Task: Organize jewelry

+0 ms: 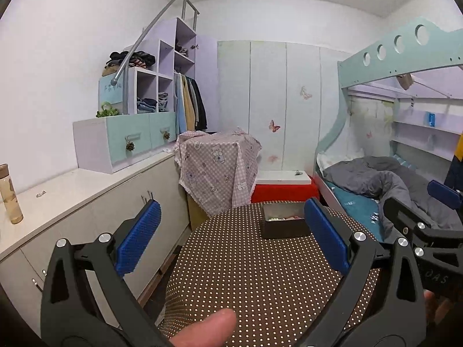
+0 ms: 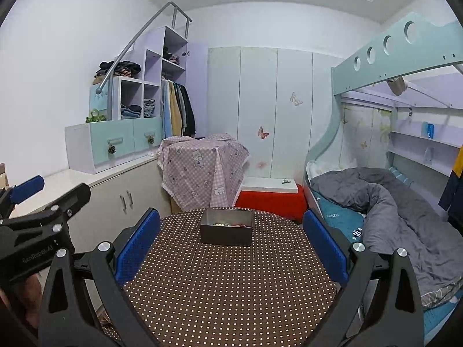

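1. Jewelry (image 2: pixel 228 224) lies inside a dark rectangular box (image 2: pixel 226 235); we see pale beads and some pinkish pieces above its front wall, too small to tell apart.
2. We find the box near the far edge of a round table (image 2: pixel 231 283) covered in brown cloth with white dots.
3. We hold the left gripper (image 1: pixel 231 240) above the near part of the table with its blue-padded jaws spread wide and nothing between them. In the left wrist view the box sits ahead and slightly to the right, partly behind the right-hand pad.
4. We hold the right gripper (image 2: pixel 231 243) likewise released, jaws wide apart and holding nothing. In the right wrist view the box sits ahead, centred between the pads and well apart from them.
5. We see a fingertip (image 1: pixel 208 326) at the bottom edge of the left wrist view.
6. We note a pink checked cloth (image 2: pixel 202 167) draped over furniture beyond the table, a red box with a white top (image 2: pixel 269 199) beside it, and a bunk bed with a grey quilt (image 2: pixel 385 202) to the right.
7. We note a bottle (image 1: pixel 10 193) standing on the white counter (image 1: pixel 72 185) at left.
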`<action>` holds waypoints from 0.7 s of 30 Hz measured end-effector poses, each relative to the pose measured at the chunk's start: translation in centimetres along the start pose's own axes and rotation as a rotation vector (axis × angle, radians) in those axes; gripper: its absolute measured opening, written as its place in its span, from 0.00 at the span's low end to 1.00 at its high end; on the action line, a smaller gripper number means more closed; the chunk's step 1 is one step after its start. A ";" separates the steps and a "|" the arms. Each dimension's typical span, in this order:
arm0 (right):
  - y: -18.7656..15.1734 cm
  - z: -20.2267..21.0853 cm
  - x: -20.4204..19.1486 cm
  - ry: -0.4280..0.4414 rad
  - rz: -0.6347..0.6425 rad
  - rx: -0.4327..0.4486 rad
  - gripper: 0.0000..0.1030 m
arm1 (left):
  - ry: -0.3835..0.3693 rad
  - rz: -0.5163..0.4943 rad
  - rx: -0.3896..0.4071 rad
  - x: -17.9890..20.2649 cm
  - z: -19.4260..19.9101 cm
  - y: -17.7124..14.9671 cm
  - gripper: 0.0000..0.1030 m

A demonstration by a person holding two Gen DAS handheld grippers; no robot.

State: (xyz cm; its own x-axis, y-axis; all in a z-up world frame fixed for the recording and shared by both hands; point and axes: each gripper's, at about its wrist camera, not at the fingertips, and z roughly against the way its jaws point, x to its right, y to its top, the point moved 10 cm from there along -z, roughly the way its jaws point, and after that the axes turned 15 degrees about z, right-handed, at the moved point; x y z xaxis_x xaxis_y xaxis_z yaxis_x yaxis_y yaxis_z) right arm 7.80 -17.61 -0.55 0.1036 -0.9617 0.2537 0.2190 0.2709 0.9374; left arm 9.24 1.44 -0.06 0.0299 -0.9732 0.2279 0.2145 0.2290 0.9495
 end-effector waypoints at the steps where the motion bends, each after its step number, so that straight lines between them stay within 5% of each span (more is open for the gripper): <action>1: 0.0 0.0 0.1 0.003 -0.004 -0.001 0.92 | -0.001 -0.003 0.000 0.1 0.0 -0.1 0.94; 21: -0.2 -0.2 0.4 0.011 -0.033 -0.006 0.92 | 0.032 -0.006 0.032 0.1 0.6 0.1 0.94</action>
State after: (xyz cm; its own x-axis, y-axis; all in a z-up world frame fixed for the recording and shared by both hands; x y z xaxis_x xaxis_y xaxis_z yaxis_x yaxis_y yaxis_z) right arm 7.96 -18.09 -0.63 0.1065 -0.9697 0.2198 0.2282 0.2390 0.9438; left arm 8.71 1.40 0.16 0.0604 -0.9745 0.2159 0.1837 0.2235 0.9573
